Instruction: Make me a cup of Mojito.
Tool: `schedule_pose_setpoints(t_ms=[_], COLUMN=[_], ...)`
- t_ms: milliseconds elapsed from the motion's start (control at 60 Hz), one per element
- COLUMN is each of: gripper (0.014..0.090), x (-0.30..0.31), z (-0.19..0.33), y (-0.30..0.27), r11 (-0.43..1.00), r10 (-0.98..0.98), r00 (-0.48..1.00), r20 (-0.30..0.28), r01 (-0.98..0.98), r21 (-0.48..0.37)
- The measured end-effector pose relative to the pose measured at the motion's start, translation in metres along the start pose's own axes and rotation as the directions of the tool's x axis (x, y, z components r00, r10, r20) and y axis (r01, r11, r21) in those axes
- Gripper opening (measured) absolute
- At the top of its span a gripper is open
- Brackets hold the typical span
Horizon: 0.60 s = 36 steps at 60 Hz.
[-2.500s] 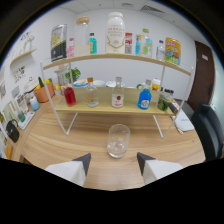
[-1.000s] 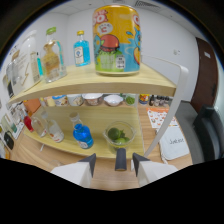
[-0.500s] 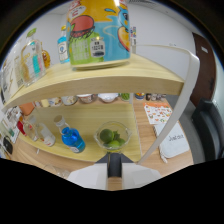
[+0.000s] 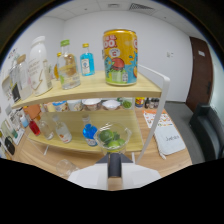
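The fingers point(image 4: 114, 169) are closed on a glass of limes point(image 4: 112, 139), lifted before the shelf point(image 4: 95, 85); mixing seems not yet started.

Light wood shelf point(image 4: 100, 86), matt. Glossy printed metal can point(image 4: 120, 56) upper centre. Clear glass bottles point(image 4: 68, 70), upper left. Clear glass cup point(image 4: 112, 138) of limes, lower centre. Gripper point(image 4: 114, 167) fingers nearly together, matt white plastic.

White walls point(image 4: 165, 45), a dark door point(image 4: 201, 70), a black chair point(image 4: 209, 131).
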Motion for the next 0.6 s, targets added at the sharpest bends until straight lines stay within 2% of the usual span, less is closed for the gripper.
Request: schedule_pose_setpoints(t_ms=[183,350,467,600], gripper=[0.0149,0.0148,0.0148,0.0147], x=[-0.034,-0.057,-0.067,-0.068], z=[-0.013,-0.012,-0.010,-0.004], y=[0.035,0.058,0.059,0.044], r11=[1.000,0.992,0.960,0.852], r10=[0.003,-0.130,-0.276,-0.504], r00=[1.000,0.992,0.959,0.846], r20=[0.020,-0.003,-0.063,-0.174], r01=[-0.003,0.130,0.279,0.520], r21=[-0.006,0.004,0.033,0.062])
